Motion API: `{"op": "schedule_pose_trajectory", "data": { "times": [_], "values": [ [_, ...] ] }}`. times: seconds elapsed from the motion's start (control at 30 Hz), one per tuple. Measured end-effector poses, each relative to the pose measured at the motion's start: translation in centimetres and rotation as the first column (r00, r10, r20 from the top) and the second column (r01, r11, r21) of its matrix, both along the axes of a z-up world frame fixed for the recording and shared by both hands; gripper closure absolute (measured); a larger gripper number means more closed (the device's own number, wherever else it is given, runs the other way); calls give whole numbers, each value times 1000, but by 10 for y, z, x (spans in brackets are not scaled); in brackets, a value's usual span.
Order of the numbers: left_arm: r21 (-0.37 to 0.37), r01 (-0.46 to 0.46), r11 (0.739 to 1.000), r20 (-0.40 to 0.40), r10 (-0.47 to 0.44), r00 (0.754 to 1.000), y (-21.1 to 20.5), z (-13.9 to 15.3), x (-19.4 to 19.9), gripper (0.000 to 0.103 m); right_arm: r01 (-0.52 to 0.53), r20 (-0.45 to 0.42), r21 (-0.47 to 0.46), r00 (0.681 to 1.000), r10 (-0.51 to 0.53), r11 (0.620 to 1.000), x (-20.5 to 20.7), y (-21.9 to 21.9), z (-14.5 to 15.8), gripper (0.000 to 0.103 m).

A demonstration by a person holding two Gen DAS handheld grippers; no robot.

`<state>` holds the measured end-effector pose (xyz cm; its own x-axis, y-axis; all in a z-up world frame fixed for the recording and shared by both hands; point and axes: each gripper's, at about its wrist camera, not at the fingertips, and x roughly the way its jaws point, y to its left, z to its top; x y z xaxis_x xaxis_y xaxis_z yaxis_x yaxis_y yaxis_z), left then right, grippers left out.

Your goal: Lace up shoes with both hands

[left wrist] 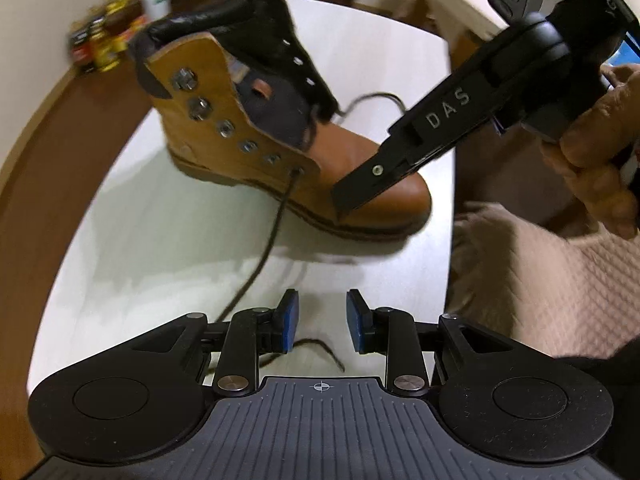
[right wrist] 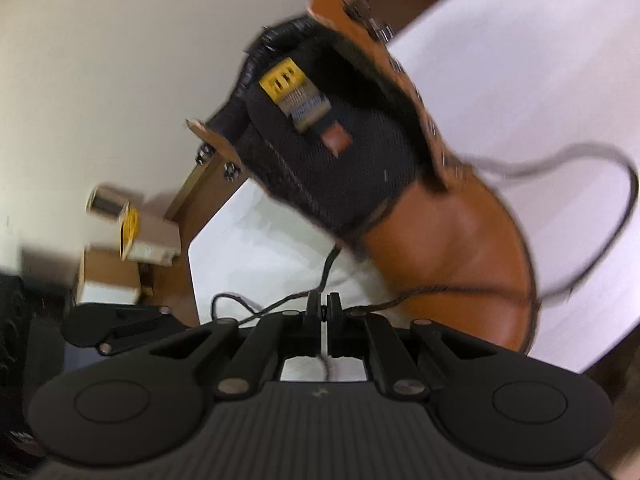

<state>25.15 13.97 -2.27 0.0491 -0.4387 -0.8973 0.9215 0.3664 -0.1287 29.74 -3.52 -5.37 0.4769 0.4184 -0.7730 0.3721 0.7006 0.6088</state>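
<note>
Reading "DAS" on my right gripper [left wrist: 340, 204], clenched seemingly on the lace [right wrist: 324, 264]; my left gripper [left wrist: 322, 314] is gaping over bare table [left wrist: 168, 240], boot [left wrist: 256, 132] at twelve.

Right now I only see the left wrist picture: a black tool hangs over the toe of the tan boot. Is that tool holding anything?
Observer: Yes. The right gripper is shut on the dark bootlace; a strand runs between its pads.
Visitor: What's on the inside of the boot?
Observer: A yellow label sits high on the black tongue.
Visitor: Anything beyond the table?
Observer: Cardboard boxes stand past the corner of the white table.
</note>
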Motion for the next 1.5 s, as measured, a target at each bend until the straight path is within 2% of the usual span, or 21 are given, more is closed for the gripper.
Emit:
{"op": "schedule_pose_trajectory", "data": {
  "times": [0.1, 0.17, 0.27, 0.4, 0.6, 0.73, 0.87, 0.97, 1.1, 1.3, 1.4, 1.43, 1.5],
  "values": [
    [-15, 56, 998, 0, -56, 998, 4, -10, -2, 75, 170, -13, 87, 985, -170, 982, -20, 11, -15, 99],
    [-24, 91, 996, -6, -91, 996, 7, -18, -4, 74, 283, -34, 162, 959, -282, 945, -33, 17, -29, 96],
    [-31, 100, 994, -19, -101, 995, 10, -26, -4, 74, 376, -64, 245, 926, -372, 894, -48, 23, -45, 92],
    [-21, 91, 996, -26, -92, 995, 13, -36, -3, 75, 414, -90, 266, 910, -405, 871, -62, 27, -57, 89],
    [-35, 74, 997, -41, -75, 996, 14, -43, 2, 75, 429, -131, 359, 903, -410, 829, -78, 28, -70, 80],
    [-27, 71, 997, -33, -72, 997, 15, -46, 2, 75, 402, -133, 304, 916, -379, 864, -82, 35, -66, 80],
    [-33, 64, 997, -39, -66, 997, 11, -48, -1, 76, 459, -128, 260, 888, -441, 850, -101, 31, -62, 80],
    [-41, 70, 997, -32, -71, 997, 2, -47, -3, 76, 480, -105, 139, 877, -469, 866, -111, 24, -55, 81],
    [-40, 72, 997, -32, -73, 997, 1, -48, -4, 76, 414, -56, 26, 910, -412, 910, -99, 27, -57, 81],
    [-16, 77, 997, -31, -77, 997, 5, -54, -9, 76, 389, -29, -42, 920, -390, 921, -78, 32, -78, 81],
    [-11, 72, 997, -27, -72, 997, 9, -55, -10, 76, 411, -28, -36, 911, -412, 911, -76, 34, -84, 81],
    [-12, 73, 997, -30, -73, 997, 10, -55, -10, 76, 421, -31, -34, 906, -422, 906, -76, 34, -86, 86],
    [-9, 70, 998, -29, -70, 997, 10, -56, -10, 76, 450, -22, -10, 893, -450, 893, -78, 33, -91, 86]
  ]
}}
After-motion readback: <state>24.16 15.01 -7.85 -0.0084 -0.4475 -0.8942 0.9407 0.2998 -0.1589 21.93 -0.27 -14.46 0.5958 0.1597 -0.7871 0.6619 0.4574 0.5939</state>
